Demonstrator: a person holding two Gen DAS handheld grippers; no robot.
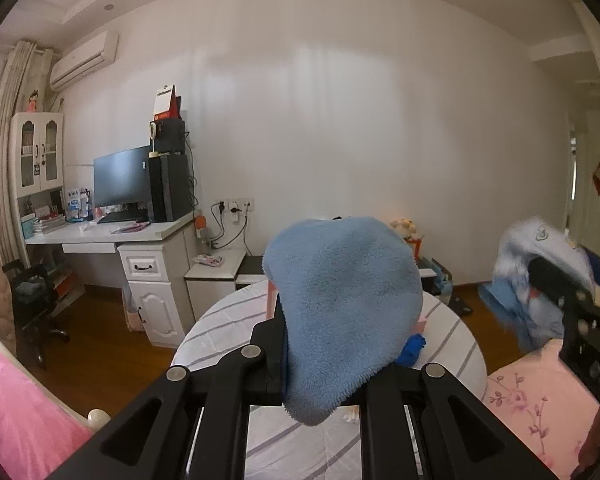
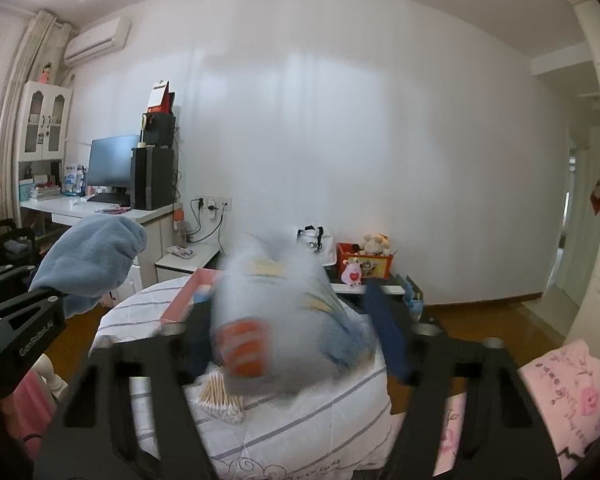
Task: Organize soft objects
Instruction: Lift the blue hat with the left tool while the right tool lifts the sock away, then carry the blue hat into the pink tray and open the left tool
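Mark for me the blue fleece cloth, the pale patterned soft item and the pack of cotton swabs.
blue fleece cloth (image 1: 340, 304), left wrist view, middle of its fleece face.
pale patterned soft item (image 2: 284, 320), right wrist view, blurred middle.
pack of cotton swabs (image 2: 220, 398), right wrist view, swab bundle.

The blue cloth is thick fleece, matt and fuzzy, with a rough pile at its edge. The left gripper is matt black plastic with dull silver metal pins. The pale blue garment looks like soft printed cloth, but it is blurred. The bed cover is thin white quilted cloth with grey stripes, matt. The cotton swabs have pale wooden sticks. The floor is brown wood with a slight gloss. The wall is smooth and matt white.
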